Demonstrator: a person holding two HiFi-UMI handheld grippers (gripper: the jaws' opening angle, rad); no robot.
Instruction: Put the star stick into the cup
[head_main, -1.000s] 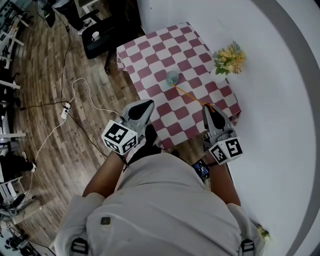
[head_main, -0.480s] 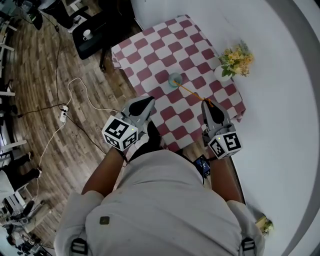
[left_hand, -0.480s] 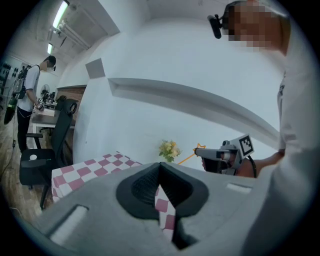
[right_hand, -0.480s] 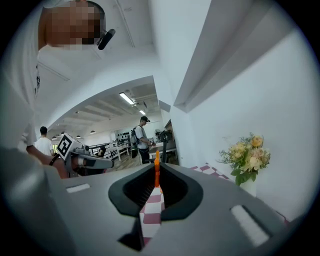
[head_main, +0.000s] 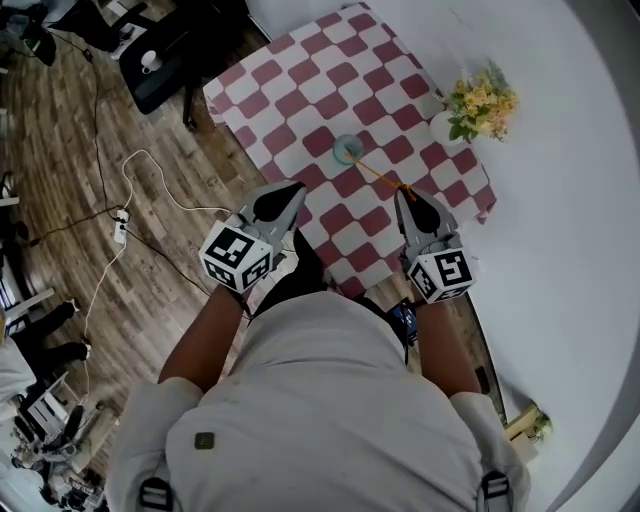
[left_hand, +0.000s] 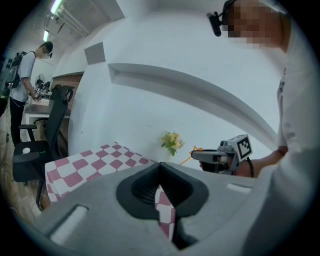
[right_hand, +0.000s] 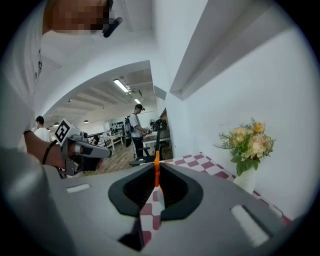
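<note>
A pale blue cup (head_main: 347, 150) stands on the red-and-white checked table (head_main: 290, 95). A thin orange star stick (head_main: 378, 172) runs from the cup's mouth back to my right gripper (head_main: 404, 193), which is shut on it near the table's front right. In the right gripper view the stick (right_hand: 156, 172) rises between the closed jaws. In the left gripper view the star outline (left_hand: 196, 149) shows at that gripper's tip. My left gripper (head_main: 297, 186) hangs at the table's front left edge, shut and holding nothing.
A white vase of yellow flowers (head_main: 478, 100) stands at the table's right edge by the white wall. A black chair (head_main: 160, 65) holding a white mug stands on the wood floor at far left. White cables (head_main: 140, 190) trail across the floor. People stand far off in the room.
My right gripper has moved closer to the cup with the stick, whose far end now sits at the cup's mouth. The head view has shifted; the left gripper keeps its place.
</note>
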